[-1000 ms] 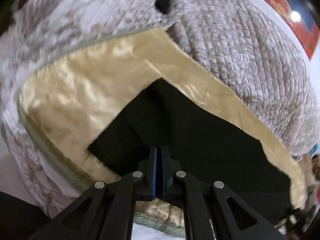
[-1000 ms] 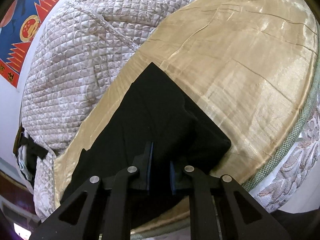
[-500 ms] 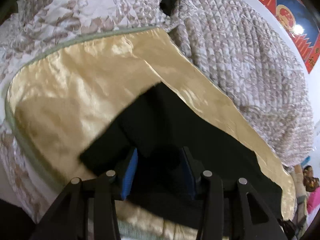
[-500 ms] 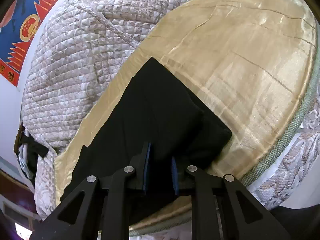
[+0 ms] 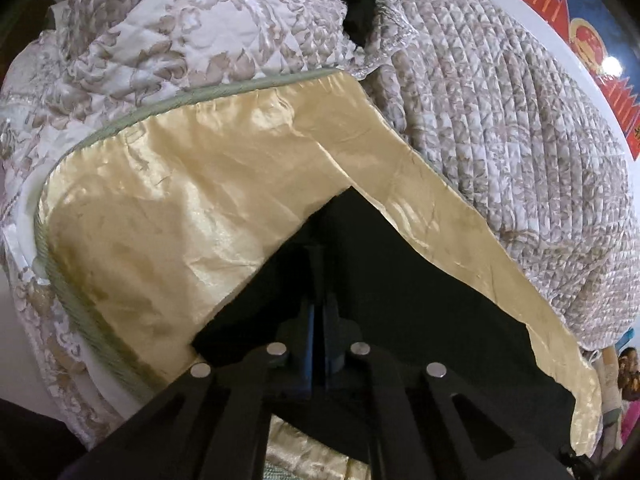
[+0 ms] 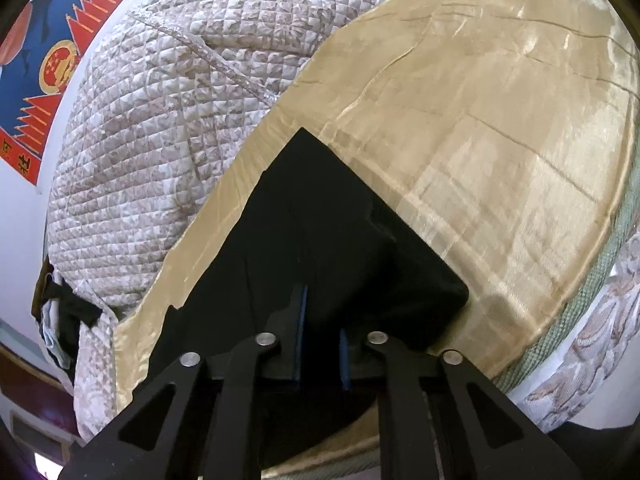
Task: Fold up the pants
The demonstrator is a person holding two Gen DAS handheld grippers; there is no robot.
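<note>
Pinching black pants (image 6: pixel 320 240), right claw (image 6: pixel 322 320) narrowly parted.

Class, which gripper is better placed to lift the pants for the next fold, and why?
Right, likely: right gripper, jaws just closing, has black pants between its pads; left gripper looks shut, hold unclear.

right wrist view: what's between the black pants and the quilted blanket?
A strip of the gold satin sheet separates the black pants from the quilted blanket; nothing else lies on that strip. The left wrist view shows the same.
</note>
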